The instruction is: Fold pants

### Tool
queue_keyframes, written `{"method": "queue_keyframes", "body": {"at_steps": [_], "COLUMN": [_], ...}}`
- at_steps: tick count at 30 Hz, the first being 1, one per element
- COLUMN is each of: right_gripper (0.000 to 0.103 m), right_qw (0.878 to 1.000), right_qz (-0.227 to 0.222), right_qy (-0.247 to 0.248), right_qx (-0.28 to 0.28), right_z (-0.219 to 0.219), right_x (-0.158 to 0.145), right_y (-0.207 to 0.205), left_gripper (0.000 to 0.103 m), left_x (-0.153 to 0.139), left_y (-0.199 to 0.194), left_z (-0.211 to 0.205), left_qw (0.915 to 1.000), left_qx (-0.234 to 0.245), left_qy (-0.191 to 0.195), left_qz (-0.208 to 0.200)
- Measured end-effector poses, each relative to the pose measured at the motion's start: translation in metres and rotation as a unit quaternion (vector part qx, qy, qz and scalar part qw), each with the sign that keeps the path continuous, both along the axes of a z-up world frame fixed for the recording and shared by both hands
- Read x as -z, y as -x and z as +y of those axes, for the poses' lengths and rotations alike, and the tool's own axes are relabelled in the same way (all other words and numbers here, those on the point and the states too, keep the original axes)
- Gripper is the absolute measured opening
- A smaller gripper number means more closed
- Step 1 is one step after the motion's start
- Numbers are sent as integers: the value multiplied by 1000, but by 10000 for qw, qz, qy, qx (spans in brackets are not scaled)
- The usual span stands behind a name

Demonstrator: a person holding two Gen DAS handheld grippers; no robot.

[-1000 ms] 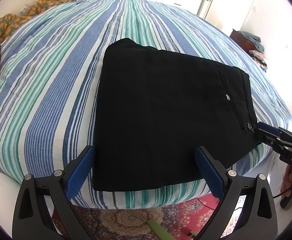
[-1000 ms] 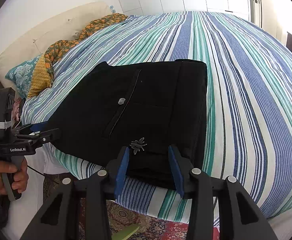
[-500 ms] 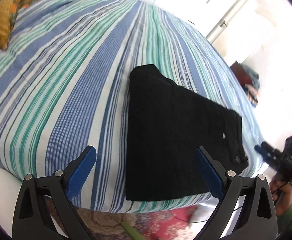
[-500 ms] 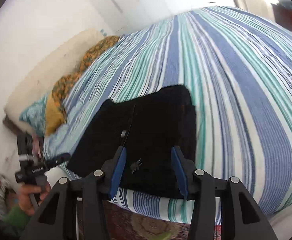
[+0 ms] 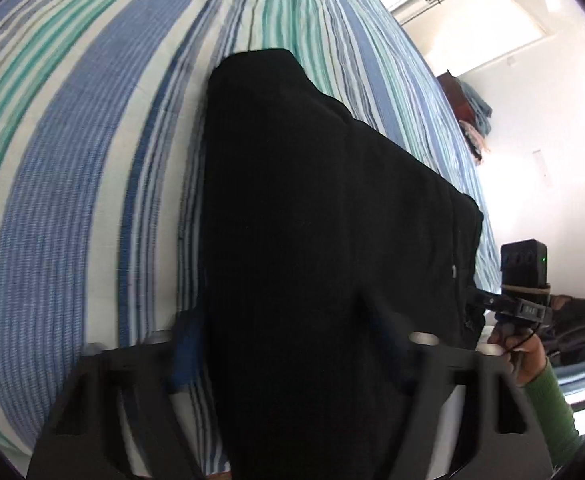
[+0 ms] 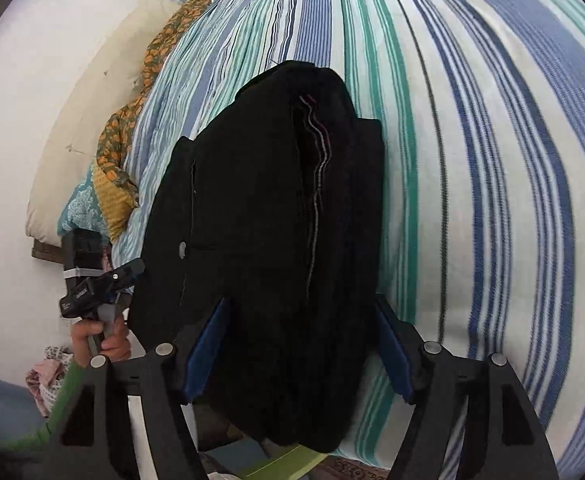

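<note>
Black folded pants [image 5: 312,208] lie on the striped bed [image 5: 72,200], with their near edge hanging over the bed's side. My left gripper [image 5: 288,340] is blurred and its jaws are closing, with the near left part of the pants between them. The pants hide most of its right finger. In the right wrist view the pants [image 6: 260,220] show a button and a striped seam. My right gripper [image 6: 300,352] straddles their near right end, jaws opening and blue pads beside the cloth. Each view shows the other gripper [image 5: 478,298] [image 6: 136,268] at the pants' far corner.
A hand [image 5: 520,356] with a green sleeve holds the right gripper. Orange and teal pillows [image 6: 112,184] lie by a cream headboard [image 6: 68,128]. A dark cabinet with clothes [image 5: 464,108] stands beyond the bed. A green object [image 6: 284,464] lies on the floor below.
Both grippers moved in and down to the pants' near edge, which now lies between their fingers. The left jaws have narrowed and the right jaws have widened.
</note>
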State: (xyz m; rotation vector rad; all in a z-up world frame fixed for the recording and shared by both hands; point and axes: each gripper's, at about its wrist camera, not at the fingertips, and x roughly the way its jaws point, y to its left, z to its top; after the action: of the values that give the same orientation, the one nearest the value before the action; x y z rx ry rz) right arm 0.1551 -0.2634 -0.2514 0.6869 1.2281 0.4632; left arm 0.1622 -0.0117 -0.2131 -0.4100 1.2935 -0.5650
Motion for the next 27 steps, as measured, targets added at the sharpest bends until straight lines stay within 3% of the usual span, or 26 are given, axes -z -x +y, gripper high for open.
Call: {"method": "queue_keyframes", "body": {"at_steps": [1,2,4,6,11,15,16,17,18,19,21,23,24,26,27], "right_gripper": [55,50,38,35,34,34,35,36,40,46,48,49,49,51,60], "right_qw": [9999,9998,9990,9974,9866,9830,9837,9846,9861,9882,9855,9708,9654,9602,9554], "right_qz": [20,-21,-229,-464,-1324,-1625,-1614,-1582,-1507,-1321,-698,-201,-235,-525,-672], "right_qy": [-98,-72,136,179,443,548,583,622,639,756,1525,2264,2396,2470,2606], "right_qx": [-71,-175,-354,-513,-843,-650,-542,-411,-301,-185,267,769,1006,1197,1214], "right_z": [3,6,14,20,29,4,-2,-9,-20,-29,-51,-75,-85,-94,-94], "right_x": [1,-2,-17,-39,-101,-116,-113,-107,-96,-81,-43,-21,-22,-35,-44], "right_y": [-3,-6,-7,-12,-64,-125,-138,-149,-154,-160,-164,-149,-135,-104,-89], "left_gripper": [40,27,26,26,26,29,39,59,70,74,69,70,73,92,94], "left_x": [-5,-14,-42,-73,-130,-139,-130,-116,-97,-80,-57,-59,-64,-77,-86], "left_y": [1,2,1,-6,-55,-99,-107,-112,-114,-113,-100,-73,-56,-22,-8], "left_z": [-3,-4,-5,-11,-35,-60,-65,-68,-73,-77,-77,-57,-53,-48,-45], "left_qw": [9999,9999,9993,9976,9888,9814,9796,9777,9753,9724,9660,9605,9554,9459,9424], "left_qx": [-50,-48,-36,24,15,-75,-76,-111,-160,-197,-190,-208,-246,-342,-377], "left_qy": [-73,-9,135,284,-285,-565,-765,-1036,-1373,-1658,-2100,-2186,-2258,-2369,-2363], "left_qz": [-54,-123,-344,-638,-1467,-1834,-1858,-1825,-1723,-1629,-1494,-1710,-1888,-2191,-2337]}}
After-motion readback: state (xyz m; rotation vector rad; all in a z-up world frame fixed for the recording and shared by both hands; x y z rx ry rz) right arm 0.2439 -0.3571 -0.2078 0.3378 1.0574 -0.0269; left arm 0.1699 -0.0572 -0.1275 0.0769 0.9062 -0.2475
